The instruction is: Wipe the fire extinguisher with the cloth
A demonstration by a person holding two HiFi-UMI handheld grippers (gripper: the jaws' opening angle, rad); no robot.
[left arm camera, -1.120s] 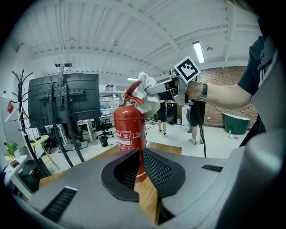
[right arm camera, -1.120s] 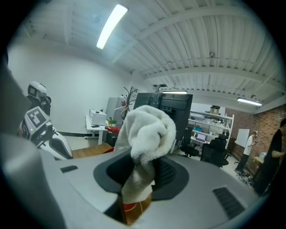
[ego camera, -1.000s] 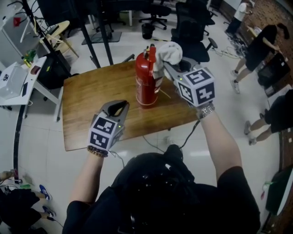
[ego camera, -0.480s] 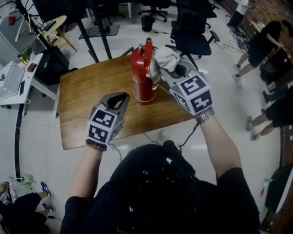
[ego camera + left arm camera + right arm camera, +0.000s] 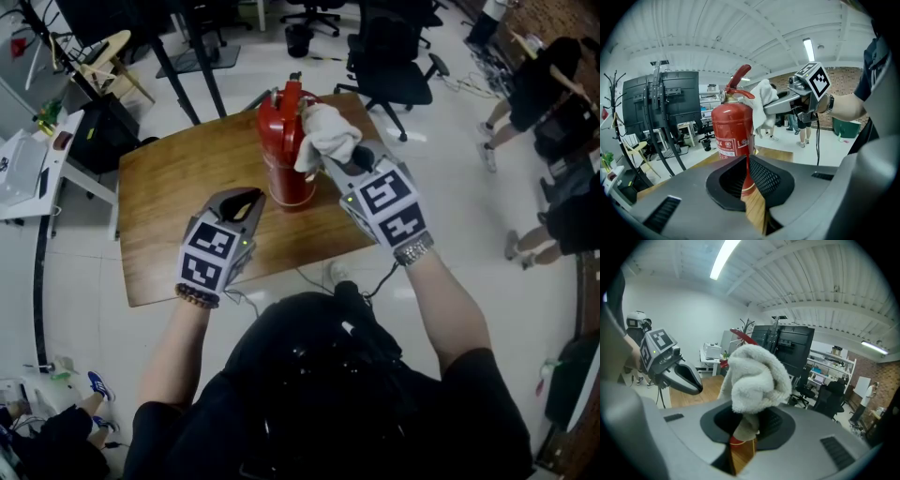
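On the wooden table (image 5: pixel 178 206), toward its 12 o'clock edge in the head view, the red fire extinguisher (image 5: pixel 281 159) stands upright. At its 3 o'clock the white cloth (image 5: pixel 326 136) lies against the upper cylinder near the valve, bunched in the right gripper (image 5: pixel 330 167), whose jaws have just been closing on it. At 7 o'clock the left gripper (image 5: pixel 242 202) hovers nearby, jaws together and empty. Wiping looks under way. Next, the cloth likely needs dragging down the body, kept in firm contact.
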